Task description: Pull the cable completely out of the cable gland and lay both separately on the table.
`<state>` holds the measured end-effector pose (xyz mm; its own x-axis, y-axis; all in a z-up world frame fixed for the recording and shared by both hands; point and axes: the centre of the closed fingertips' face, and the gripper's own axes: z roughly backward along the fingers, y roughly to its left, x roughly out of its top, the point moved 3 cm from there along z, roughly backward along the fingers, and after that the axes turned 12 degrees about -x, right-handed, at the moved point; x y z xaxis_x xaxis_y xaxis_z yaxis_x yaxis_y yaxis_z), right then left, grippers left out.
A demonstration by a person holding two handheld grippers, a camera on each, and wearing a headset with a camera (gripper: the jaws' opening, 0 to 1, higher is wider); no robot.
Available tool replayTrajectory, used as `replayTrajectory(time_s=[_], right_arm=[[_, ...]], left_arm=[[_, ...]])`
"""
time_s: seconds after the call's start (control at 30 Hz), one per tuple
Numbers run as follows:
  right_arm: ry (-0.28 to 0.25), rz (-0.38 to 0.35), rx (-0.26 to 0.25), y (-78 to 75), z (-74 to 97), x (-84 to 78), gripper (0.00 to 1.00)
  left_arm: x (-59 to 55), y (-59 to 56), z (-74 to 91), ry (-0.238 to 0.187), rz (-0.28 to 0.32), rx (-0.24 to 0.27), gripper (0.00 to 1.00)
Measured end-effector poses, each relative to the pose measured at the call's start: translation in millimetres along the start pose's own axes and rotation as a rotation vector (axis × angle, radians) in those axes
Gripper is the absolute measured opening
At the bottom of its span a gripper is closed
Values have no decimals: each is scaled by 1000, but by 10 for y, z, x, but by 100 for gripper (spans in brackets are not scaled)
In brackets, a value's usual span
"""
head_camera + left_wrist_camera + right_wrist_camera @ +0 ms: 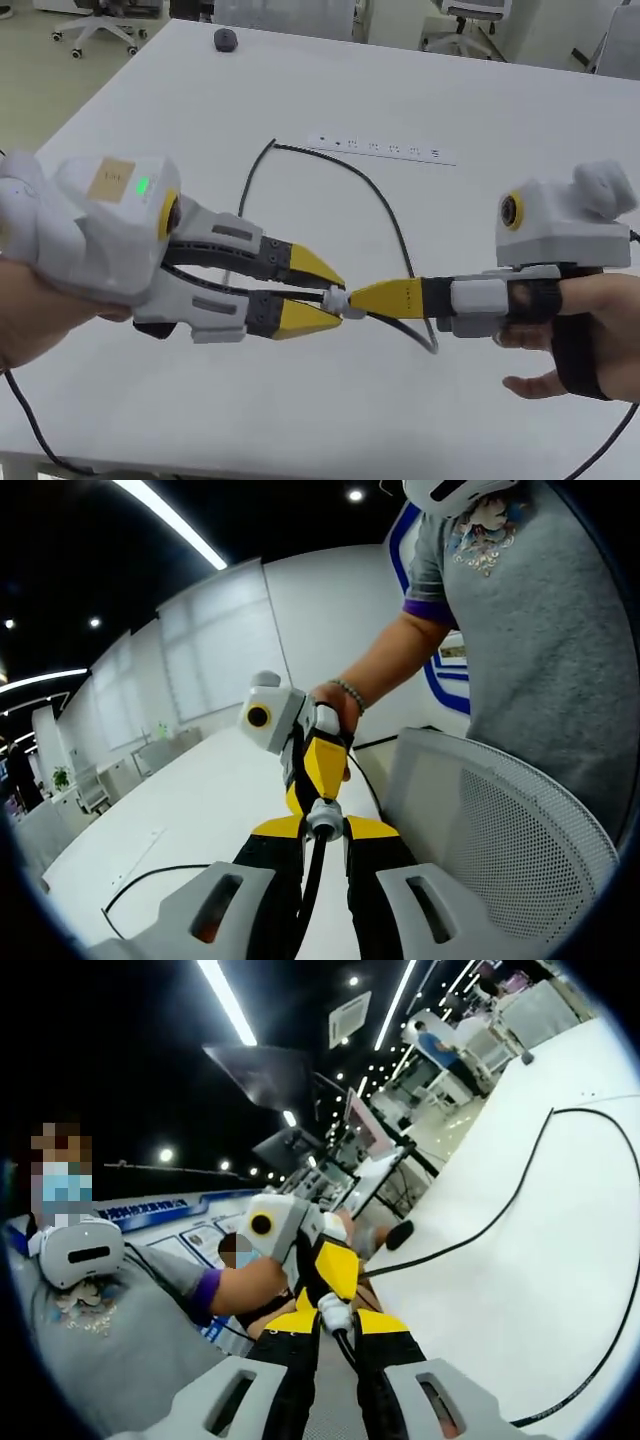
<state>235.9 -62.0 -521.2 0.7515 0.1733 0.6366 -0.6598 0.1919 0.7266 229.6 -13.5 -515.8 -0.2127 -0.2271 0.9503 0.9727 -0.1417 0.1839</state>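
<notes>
Left tool clamps gland; opposing right tool, cable.

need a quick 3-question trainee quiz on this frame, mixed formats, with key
1. True or false: the cable gland lies flat on the table.
2. The cable is: A white, B black, C red.
3. Fill in: the left gripper and right gripper meet tip to tip at the ____.
Key: 1 false, it is held up between the jaw tips; 2 B; 3 cable gland.
</notes>
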Motion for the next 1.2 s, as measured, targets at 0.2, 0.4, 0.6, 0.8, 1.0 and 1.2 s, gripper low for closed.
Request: replayTrajectory(time_s=[0.2,0.4,0.6,0.8,1.0,1.2], right_arm=[[30,240,-76,4,-6,-8,7],[35,514,-190,-3,-46,-30,7],[32,867,-323,20,-91,-33,7],[79,1244,-463,16,-129,-36,6],[110,1448,-549,-17,-167,-36,1],[77,1339,-532,-48,-160,-6,2]], left_arm=[[-50,7,-18,-9,31,-2,15],[-117,27,-15,-5,63,11,15],[-162,51,9,-10,101,31,15],[-216,109,30,-16,144,65,15],[-258,136,34,-11,166,96,15],[-265,122,32,-11,170,96,15]])
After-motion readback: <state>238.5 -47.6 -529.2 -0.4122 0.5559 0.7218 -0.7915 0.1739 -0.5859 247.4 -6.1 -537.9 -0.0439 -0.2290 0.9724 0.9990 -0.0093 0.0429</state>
